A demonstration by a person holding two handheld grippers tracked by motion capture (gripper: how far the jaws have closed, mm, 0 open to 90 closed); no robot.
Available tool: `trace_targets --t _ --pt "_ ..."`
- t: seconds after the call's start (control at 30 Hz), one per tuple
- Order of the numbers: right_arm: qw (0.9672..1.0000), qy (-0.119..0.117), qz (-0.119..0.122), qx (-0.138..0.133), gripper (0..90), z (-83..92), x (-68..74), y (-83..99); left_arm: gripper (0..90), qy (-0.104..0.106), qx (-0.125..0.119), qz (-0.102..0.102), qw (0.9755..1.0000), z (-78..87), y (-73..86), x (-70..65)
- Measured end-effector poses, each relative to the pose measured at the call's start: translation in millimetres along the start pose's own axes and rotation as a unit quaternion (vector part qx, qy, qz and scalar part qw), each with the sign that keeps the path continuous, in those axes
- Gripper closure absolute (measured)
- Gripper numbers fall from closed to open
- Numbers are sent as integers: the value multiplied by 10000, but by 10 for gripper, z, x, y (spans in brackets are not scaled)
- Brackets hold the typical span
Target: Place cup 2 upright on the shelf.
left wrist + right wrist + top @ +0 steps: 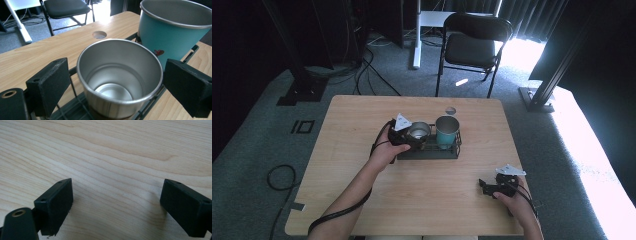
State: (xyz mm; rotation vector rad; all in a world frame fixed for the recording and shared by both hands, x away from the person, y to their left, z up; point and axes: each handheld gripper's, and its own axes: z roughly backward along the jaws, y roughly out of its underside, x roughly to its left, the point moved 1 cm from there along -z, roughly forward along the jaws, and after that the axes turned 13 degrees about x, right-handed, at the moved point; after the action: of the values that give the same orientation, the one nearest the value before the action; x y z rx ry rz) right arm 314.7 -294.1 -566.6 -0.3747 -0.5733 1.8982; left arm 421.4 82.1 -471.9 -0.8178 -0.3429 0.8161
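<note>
We see the left gripper (115,82) with its jaws spread on either side of a steel cup (118,77), neither pad clearly touching it, as the cup stands in a black wire rack (447,151) near the middle of the tabletop (362,120), just beside a teal cup (175,32); by the near right corner, the right gripper (116,207) hangs wide open over bare wood
</note>
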Motion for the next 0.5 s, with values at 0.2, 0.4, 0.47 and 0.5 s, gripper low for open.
trace_targets --t 0.2,0.4,0.47,0.5 --pt "10000 0 1 0 109 0 0 0 82 -9 49 43 10000 59 65 40" --pt "10000 0 0 -1 109 0 0 0 82 -16 18 71 10000 139 127 59" --pt "10000 0 1 0 109 0 0 0 82 -44 5 55 10000 172 138 62" --pt "10000 0 0 0 109 0 0 0 82 -42 -6 53 10000 187 142 64"
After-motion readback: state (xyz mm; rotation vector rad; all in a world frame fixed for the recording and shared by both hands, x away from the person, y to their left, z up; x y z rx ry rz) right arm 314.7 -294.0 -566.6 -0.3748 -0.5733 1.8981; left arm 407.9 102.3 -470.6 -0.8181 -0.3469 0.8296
